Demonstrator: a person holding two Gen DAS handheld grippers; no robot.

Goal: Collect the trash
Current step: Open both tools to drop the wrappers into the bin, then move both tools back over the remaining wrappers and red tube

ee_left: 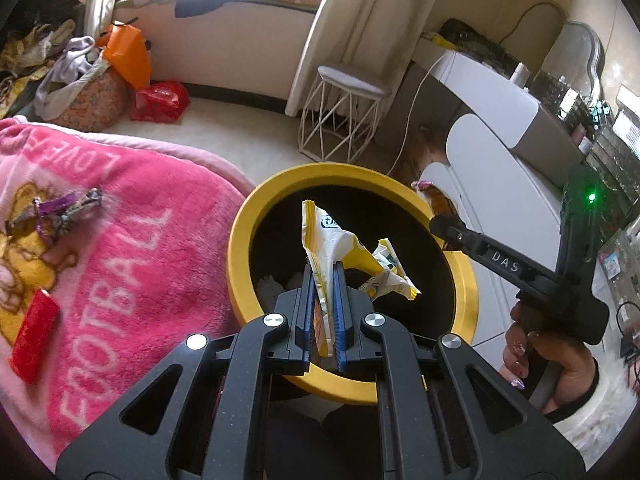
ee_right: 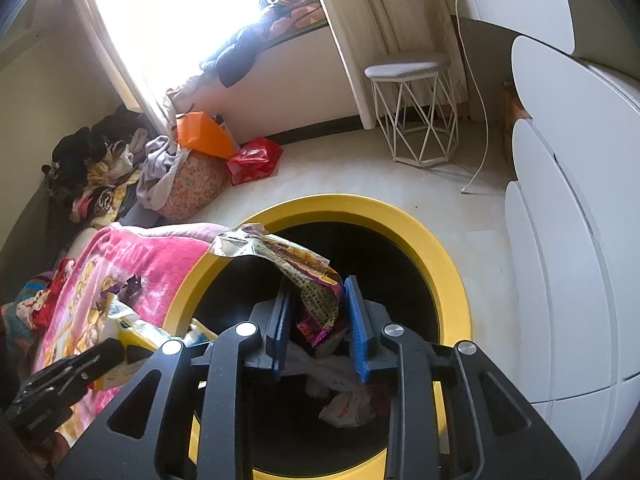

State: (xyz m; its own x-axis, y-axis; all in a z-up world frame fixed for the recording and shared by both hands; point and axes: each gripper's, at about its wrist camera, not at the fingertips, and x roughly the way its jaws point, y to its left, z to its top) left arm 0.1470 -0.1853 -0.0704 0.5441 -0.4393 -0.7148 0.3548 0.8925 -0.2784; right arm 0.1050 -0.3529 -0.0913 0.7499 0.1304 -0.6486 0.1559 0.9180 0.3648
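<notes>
Between the blue pads of the left gripper (ee_left: 324, 280) a yellow-and-white snack bag (ee_left: 340, 252) is pinched at its lower end, its crumpled top standing free above the dark mouth of the yellow-rimmed bin (ee_left: 240, 240). Just to the right, the right gripper (ee_right: 320, 312) has its jaws slightly parted around a foil wrapper (ee_right: 296, 268); the far end of the wrapper droops over the bin's left rim, and whether the pads still press on it I cannot tell.

Both pieces look feather-light, thin and crinkly. They will probably fold instead of resisting, and could cling to a pad or flutter sideways on release, so a hold near an edge, low over the opening, seems wisest.

Left of the bin, on the pink blanket (ee_left: 132, 240), a purple twisted wrapper (ee_left: 56, 212) and a red packet (ee_left: 34, 336) still lie uncollected.
</notes>
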